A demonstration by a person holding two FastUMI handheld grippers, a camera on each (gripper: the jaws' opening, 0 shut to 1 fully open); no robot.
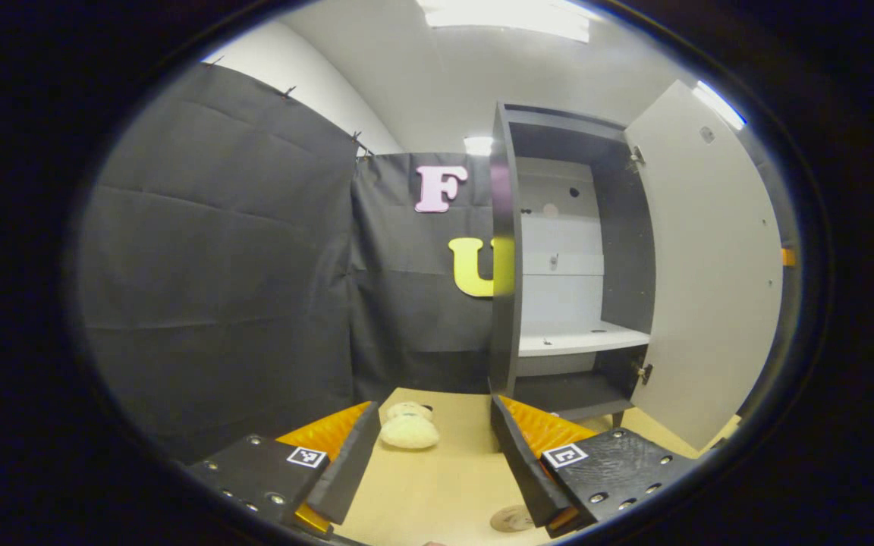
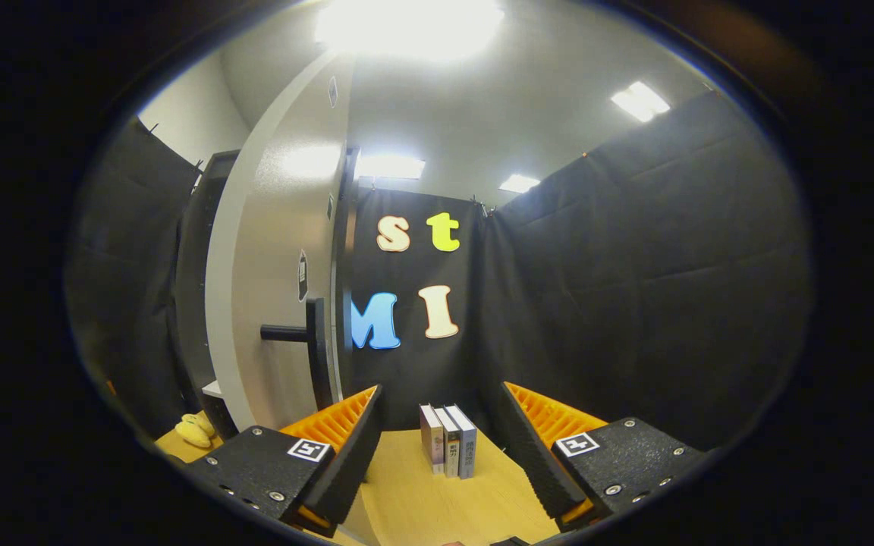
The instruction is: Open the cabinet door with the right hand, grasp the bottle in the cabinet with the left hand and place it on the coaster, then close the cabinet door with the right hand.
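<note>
The cabinet (image 1: 558, 265) stands on the wooden table (image 1: 437, 485) with its door (image 1: 710, 280) swung wide to the right in the left gripper view; in the right gripper view the same door shows edge-on just left of centre, its dark bar handle (image 2: 308, 334) jutting toward the camera; the white shelf (image 1: 581, 339) inside looks bare, and I cannot make out a bottle anywhere, so the step in hand is, by my judgement, either the reach for a bottle hidden from this angle or the closing of the door; if closing, the right gripper (image 2: 437, 425), its jaws apart and empty, should come in behind the handle or flat against the door's outer face and push along the hinge arc, not straight ahead, keeping clear of the three books (image 2: 448, 450) standing on the table beyond it; the left gripper (image 1: 437, 440), jaws likewise apart and holding nothing, ought to stay out of the door's sweep; a pale soft toy (image 1: 410, 426) lies between its fingers farther off; a round disc, perhaps the coaster (image 1: 511, 519), sits near the lower edge with nothing visible on it.
</note>
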